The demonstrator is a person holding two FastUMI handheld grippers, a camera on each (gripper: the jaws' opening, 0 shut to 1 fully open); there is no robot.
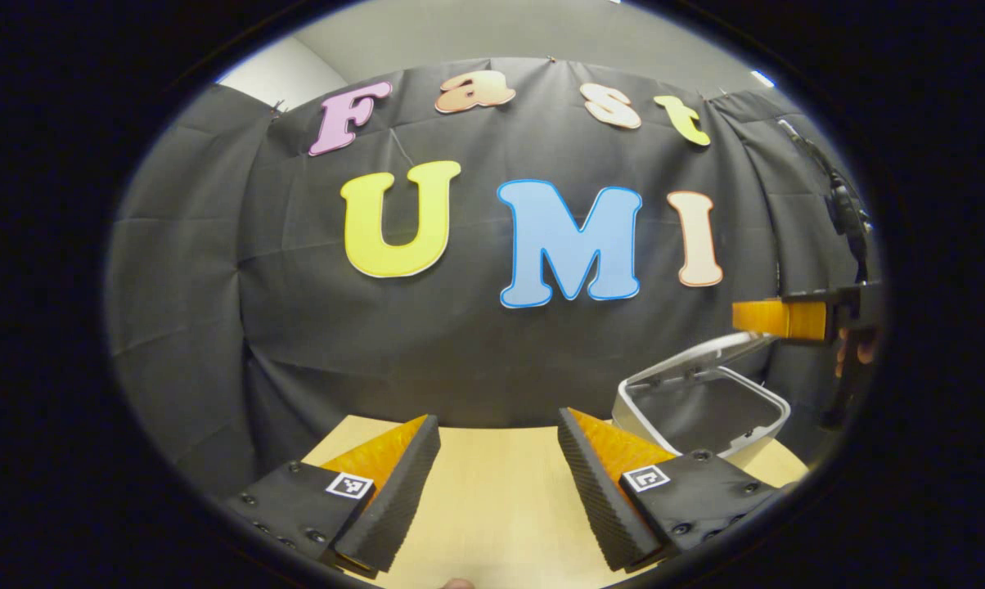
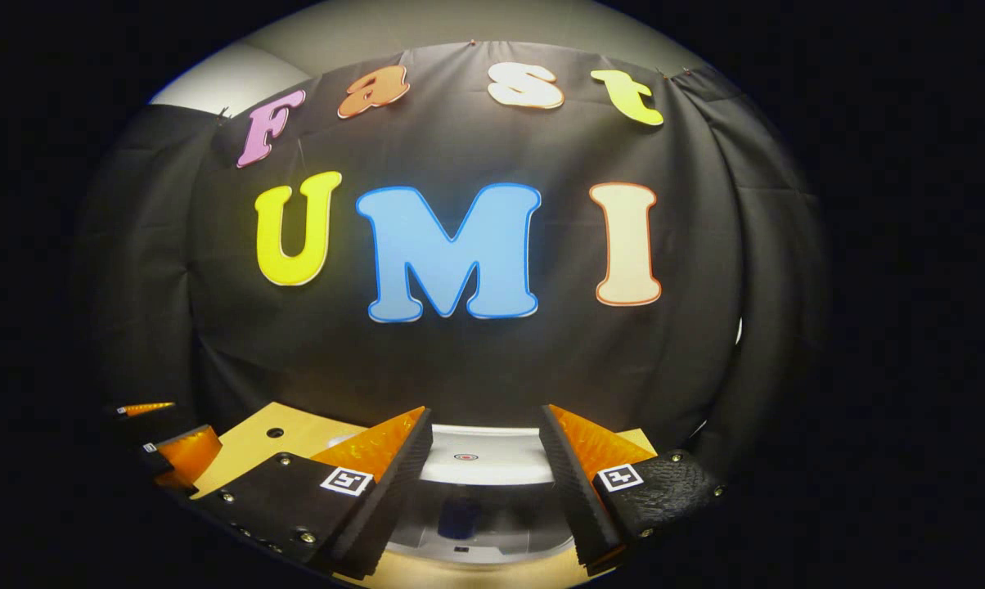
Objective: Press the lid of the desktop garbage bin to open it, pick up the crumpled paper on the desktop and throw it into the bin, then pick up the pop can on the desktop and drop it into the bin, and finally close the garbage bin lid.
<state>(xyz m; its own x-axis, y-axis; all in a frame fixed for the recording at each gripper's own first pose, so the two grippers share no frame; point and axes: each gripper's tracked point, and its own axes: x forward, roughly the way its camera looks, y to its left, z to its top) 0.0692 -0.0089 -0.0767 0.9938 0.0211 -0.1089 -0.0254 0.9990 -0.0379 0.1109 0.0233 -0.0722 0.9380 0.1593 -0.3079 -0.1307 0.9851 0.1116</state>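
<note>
The white desktop bin [image 1: 750, 438] stands at the right of the wooden table [image 1: 492, 491], its lid [image 1: 697, 357] tilted up at the back. My left gripper [image 1: 499, 419] is open over bare table, left of the bin, holding nothing. My right gripper [image 2: 484, 411] hangs open above the bin's mouth [image 2: 480, 511], with nothing between its fingers. Deep in the bin lies a blue object [image 2: 460, 519], too dim to name. The raised lid [image 2: 480, 458] shows white behind the opening. In the left gripper view the right gripper [image 1: 779, 319] sits above the bin's far side.
The black cloth wall closes off the back, right behind the bin. A hand [image 1: 856, 348] holds the right gripper at the far right. The left gripper [image 2: 165, 446] shows low at the left of the right gripper view, near a small hole [image 2: 274, 432] in the tabletop.
</note>
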